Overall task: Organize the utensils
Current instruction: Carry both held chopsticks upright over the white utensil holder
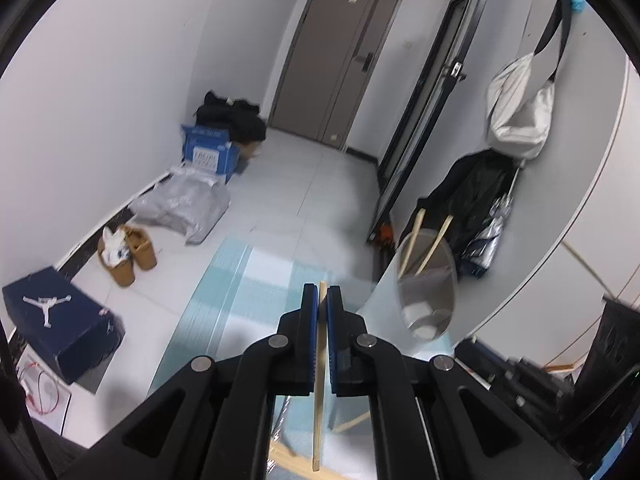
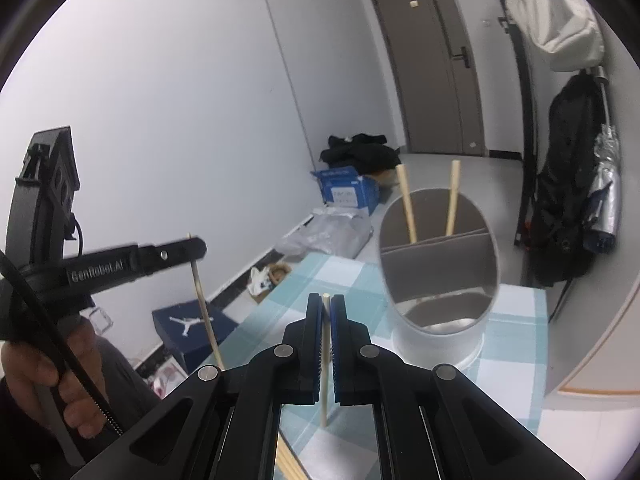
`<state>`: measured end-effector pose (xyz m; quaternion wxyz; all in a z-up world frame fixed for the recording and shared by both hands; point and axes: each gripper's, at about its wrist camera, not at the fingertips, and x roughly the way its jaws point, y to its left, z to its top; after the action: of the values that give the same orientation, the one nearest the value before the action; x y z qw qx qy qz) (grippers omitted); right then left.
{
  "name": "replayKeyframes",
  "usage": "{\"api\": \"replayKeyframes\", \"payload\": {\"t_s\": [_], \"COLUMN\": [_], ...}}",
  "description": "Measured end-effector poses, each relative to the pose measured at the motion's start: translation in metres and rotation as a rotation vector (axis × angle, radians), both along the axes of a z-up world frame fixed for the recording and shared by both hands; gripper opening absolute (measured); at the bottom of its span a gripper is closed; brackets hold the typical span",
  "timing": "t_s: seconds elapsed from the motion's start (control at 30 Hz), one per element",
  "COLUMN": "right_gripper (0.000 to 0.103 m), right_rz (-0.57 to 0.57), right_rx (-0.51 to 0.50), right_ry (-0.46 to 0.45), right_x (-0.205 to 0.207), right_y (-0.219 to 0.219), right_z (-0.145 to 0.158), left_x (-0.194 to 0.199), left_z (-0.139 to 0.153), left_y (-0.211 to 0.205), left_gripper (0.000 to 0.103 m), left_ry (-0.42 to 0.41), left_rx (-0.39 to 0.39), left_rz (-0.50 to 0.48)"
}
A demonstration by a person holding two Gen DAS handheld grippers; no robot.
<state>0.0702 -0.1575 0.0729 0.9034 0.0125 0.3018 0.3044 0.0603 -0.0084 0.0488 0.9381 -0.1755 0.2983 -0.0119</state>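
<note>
Right wrist view: the right gripper (image 2: 327, 300) is clamped on a wooden chopstick (image 2: 325, 376) above the checked cloth (image 2: 352, 280), near the metal holder (image 2: 438, 272) containing two chopsticks (image 2: 407, 204). Alongside, the left gripper (image 1: 321, 290) pinches another chopstick (image 1: 318, 400).

White walls (image 2: 180, 80), pale tiled floor (image 1: 320, 184), grey door (image 1: 336, 52), checked tablecloth (image 2: 360, 280)

Both views ride on hand-held grippers and look forward and downward along their own fingers. The left wrist view sits above the checked tabletop (image 1: 240, 280), with the utensil holder (image 1: 426, 284) near at 2 o'clock. The right wrist view is closer, with the holder (image 2: 438, 264) at 1 o'clock. Both share the holder, the grey door (image 1: 336, 60) and the blue shoebox (image 2: 192, 328).
</note>
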Motion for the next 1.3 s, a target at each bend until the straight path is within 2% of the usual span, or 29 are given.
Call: {"api": "replayKeyframes", "payload": {"t_s": [0.33,0.5,0.7,0.9,1.1,1.3], "right_gripper": [0.003,0.003,0.003,0.003,0.003,0.003], "right_rz": [-0.077,-0.102,-0.13,-0.159,-0.19,-0.194], "right_rx": [0.084,0.086,0.089,0.086,0.11,0.082], "right_ry": [0.002,-0.03,-0.084,-0.126,-0.137,-0.126], "right_x": [0.012,0.024,0.046,0.079,0.111,0.141], "right_y": [-0.04,-0.055,-0.069,-0.077,-0.084,-0.079], "right_z": [0.033,0.061,0.102,0.129,0.139,0.132], "left_x": [0.014,0.03,0.05,0.07,0.094,0.109], "left_z": [0.056,0.071,0.081,0.085,0.08,0.067], "left_y": [-0.019,-0.029,-0.032,-0.048,-0.055,-0.063], "left_gripper": [0.001,0.001,0.001,0.001,0.001,0.001], "left_ry": [-0.176,-0.25,-0.293,-0.36,-0.357,-0.34], "left_rx": [-0.029,-0.002,-0.018,0.033,0.04,0.075], "left_rz": [-0.028,-0.028,-0.029,-0.073,-0.118,-0.165]}}
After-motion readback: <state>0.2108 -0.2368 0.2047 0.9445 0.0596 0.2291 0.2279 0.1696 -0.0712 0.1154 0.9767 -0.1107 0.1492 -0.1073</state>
